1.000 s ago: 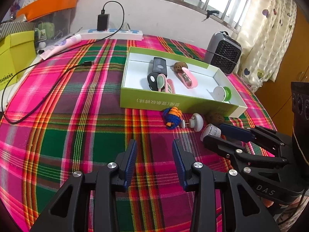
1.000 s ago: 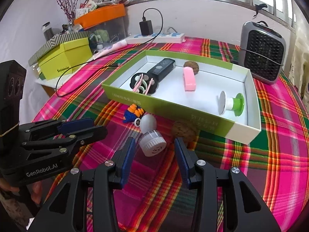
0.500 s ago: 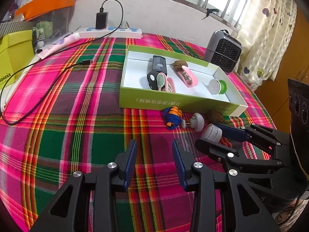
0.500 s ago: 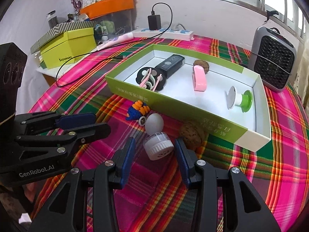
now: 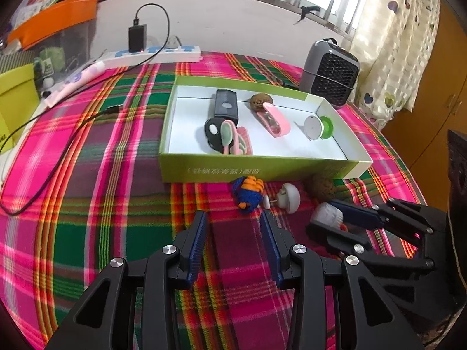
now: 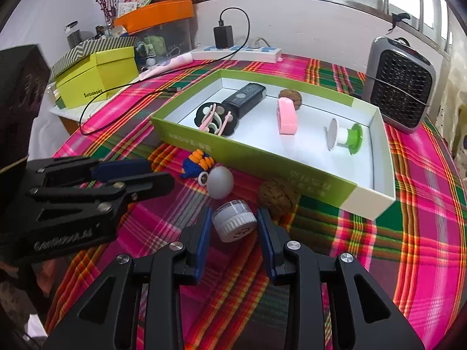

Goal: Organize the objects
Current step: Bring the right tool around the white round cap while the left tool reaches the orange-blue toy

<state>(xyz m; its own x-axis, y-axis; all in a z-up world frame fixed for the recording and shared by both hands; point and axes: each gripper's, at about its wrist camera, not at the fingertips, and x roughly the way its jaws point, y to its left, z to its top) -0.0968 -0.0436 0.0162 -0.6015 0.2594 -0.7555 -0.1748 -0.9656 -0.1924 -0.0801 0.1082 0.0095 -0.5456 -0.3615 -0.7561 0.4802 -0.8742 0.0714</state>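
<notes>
A green box (image 6: pixel 292 172) (image 5: pixel 262 172) with a white inside holds a black remote (image 6: pixel 245 99), a pink clip (image 6: pixel 287 116), a walnut (image 6: pixel 290 96), a black disc with pink pieces (image 6: pixel 214 116) and a white-green suction piece (image 6: pixel 344 135). In front of it on the plaid cloth lie a blue-orange knitted toy (image 6: pixel 197 164), a grey round-headed piece (image 6: pixel 220 182), a second walnut (image 6: pixel 277 197) and a small white jar (image 6: pixel 235 220) (image 5: pixel 325 214). My right gripper (image 6: pixel 233 227) is open, its fingers either side of the jar. My left gripper (image 5: pixel 233 242) is open and empty, short of the toy (image 5: pixel 248 191).
A grey fan heater (image 6: pixel 400 84) stands behind the box at right. A power strip with a charger and cable (image 6: pixel 236 51) runs along the wall. A yellow-green box (image 6: pixel 96 80) and orange bin (image 6: pixel 154 14) sit at the left edge.
My right gripper has moved forward so the white jar now sits between its fingers. The left gripper has hardly moved.
</notes>
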